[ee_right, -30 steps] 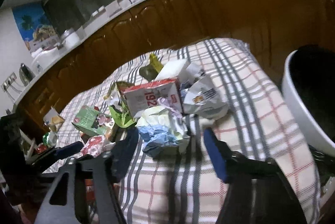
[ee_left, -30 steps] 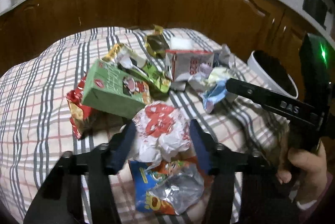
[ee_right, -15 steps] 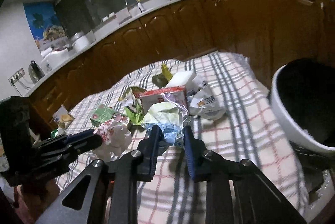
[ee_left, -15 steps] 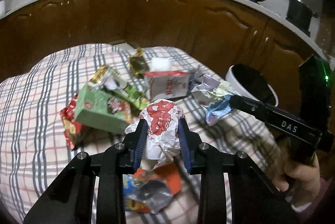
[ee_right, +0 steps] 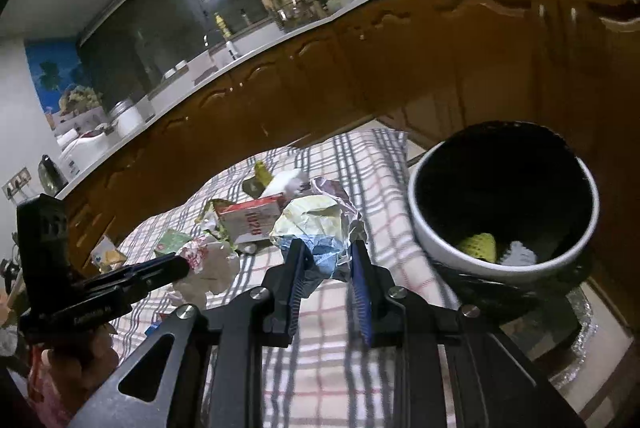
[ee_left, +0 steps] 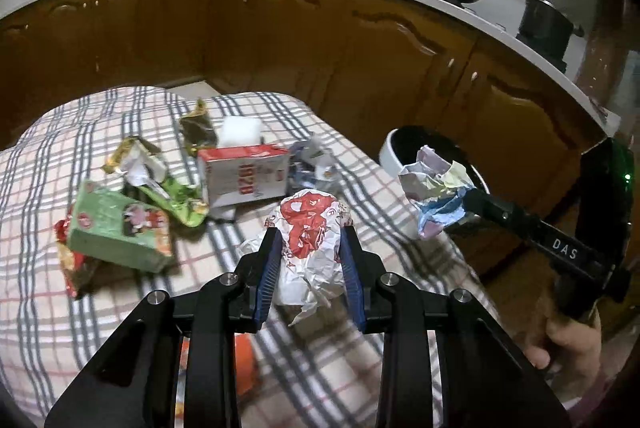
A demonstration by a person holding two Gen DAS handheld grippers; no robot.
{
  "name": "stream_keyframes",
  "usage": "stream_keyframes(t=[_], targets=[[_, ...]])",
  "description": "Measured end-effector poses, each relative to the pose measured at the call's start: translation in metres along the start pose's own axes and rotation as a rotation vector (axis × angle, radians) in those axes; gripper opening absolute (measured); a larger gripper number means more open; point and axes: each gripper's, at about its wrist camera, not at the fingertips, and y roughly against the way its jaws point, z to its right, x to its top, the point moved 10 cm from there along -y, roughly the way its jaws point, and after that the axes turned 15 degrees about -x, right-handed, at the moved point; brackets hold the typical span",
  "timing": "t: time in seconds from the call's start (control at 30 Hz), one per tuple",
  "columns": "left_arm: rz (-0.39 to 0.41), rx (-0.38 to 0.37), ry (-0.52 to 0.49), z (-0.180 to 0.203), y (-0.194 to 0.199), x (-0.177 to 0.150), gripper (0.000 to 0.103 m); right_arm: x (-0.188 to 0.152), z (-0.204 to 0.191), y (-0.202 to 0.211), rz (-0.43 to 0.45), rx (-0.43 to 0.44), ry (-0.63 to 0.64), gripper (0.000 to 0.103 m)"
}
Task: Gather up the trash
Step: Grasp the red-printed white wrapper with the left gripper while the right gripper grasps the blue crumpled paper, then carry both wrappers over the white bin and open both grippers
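Bin (ee_right: 424,228) right of litter (ee_right: 252,216)

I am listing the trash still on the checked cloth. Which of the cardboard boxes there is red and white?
The red and white cardboard box with digits printed on its side, near the cloth's middle. The other box, the green cardboard one, lies further left.

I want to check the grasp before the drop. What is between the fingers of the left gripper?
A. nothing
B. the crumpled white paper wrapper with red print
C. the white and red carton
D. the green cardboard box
B: in the left wrist view the left gripper is closed on the crumpled white paper wrapper with red print, its blue pads pressing both sides.
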Motion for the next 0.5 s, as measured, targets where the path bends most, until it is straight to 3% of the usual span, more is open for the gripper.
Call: stream_keyframes(t=[0.5], targets=[[-0.022,-0.085,-0.088,0.064,-0.053,0.030,0.029,0.025,0.075,0.016,0.061,-0.138,-0.073,0.023]])
